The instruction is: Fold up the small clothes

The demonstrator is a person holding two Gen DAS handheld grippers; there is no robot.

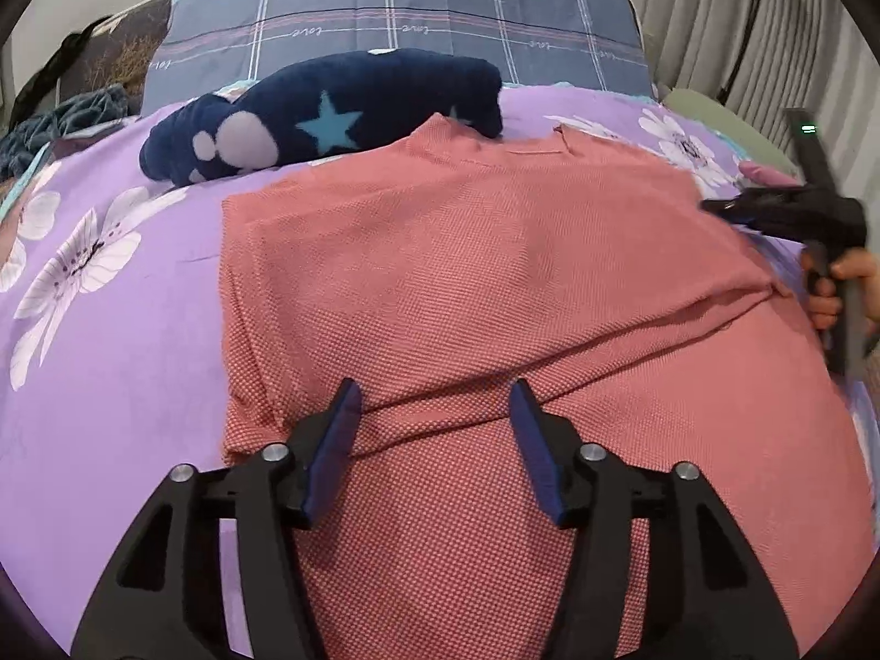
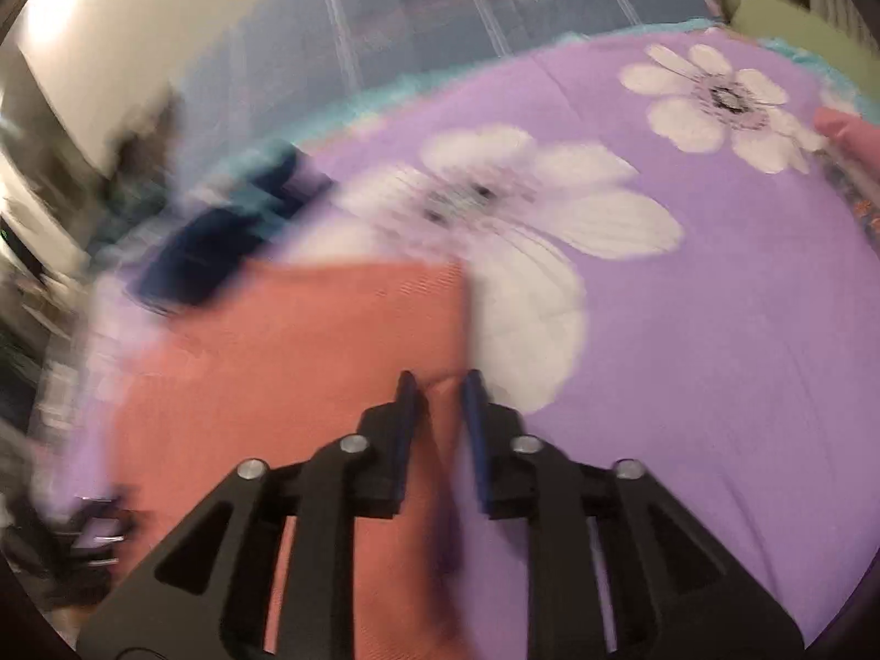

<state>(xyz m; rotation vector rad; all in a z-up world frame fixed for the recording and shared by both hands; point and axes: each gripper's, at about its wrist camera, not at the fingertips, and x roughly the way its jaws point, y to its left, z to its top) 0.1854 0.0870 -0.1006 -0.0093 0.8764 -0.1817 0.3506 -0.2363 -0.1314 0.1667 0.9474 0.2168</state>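
A pink woven garment (image 1: 467, 253) lies spread flat on the purple flowered bedspread (image 1: 110, 302), with a folded layer across its middle. My left gripper (image 1: 434, 390) hovers over its near part, jaws wide open with nothing between them. My right gripper (image 1: 715, 208) shows at the garment's right edge, held by a person's hand (image 1: 847, 280). The right wrist view is blurred. There the right gripper (image 2: 440, 379) stands over the pink garment's (image 2: 308, 363) right edge. Its jaws are narrowly apart with that edge between them, and the pads do not seem to press on it.
A navy fleece item (image 1: 330, 115) with a blue star and paw print lies behind the garment, touching its far corner. A plaid blue pillow (image 1: 396, 16) sits at the bed's head. Crumpled clothes (image 1: 66, 115) lie far left. Curtains (image 1: 715, 16) hang at the right.
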